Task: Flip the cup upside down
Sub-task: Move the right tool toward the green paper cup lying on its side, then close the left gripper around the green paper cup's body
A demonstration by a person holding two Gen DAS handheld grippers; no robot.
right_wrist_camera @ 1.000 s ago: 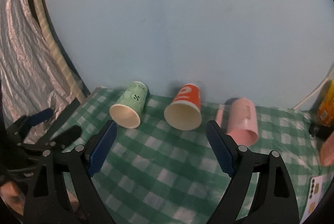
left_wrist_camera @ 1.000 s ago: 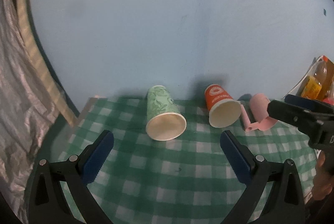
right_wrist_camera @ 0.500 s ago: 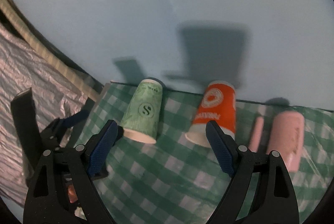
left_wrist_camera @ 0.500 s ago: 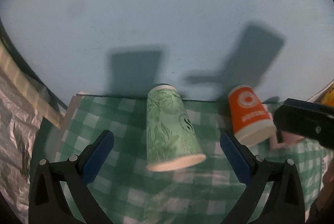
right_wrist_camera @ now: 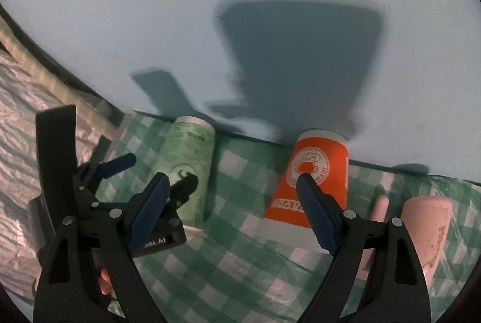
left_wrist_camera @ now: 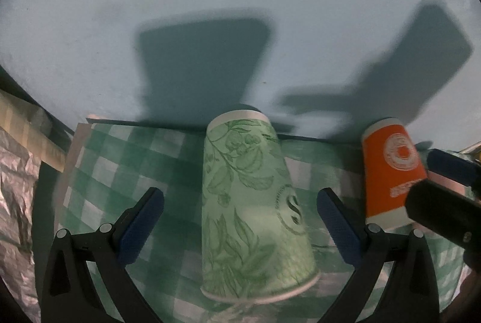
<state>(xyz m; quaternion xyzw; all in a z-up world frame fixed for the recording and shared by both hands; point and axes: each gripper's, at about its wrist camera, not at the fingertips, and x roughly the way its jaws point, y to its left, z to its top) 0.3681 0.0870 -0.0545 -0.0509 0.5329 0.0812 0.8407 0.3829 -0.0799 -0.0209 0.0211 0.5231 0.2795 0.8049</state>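
Note:
A green paper cup [left_wrist_camera: 252, 202] lies on its side on the green checked cloth [left_wrist_camera: 114, 160], rim toward me. My left gripper [left_wrist_camera: 240, 214] is open, its fingers on either side of the cup and apart from it. The cup also shows in the right wrist view [right_wrist_camera: 189, 169]. An orange paper cup [right_wrist_camera: 312, 181] lies on its side to its right; it also shows in the left wrist view [left_wrist_camera: 390, 172]. My right gripper [right_wrist_camera: 231, 208] is open, its right finger in front of the orange cup. The left gripper body [right_wrist_camera: 99, 193] shows beside the green cup.
A pink mug [right_wrist_camera: 421, 232] lies on its side at the right of the orange cup. A pale blue wall [left_wrist_camera: 240, 7] rises right behind the cups. Crinkled silver foil [left_wrist_camera: 15, 202] hangs off the table's left edge.
Both grippers have moved forward and lower toward the cups, which now look much larger. The left gripper's fingers now flank the green cup. The cups have not moved.

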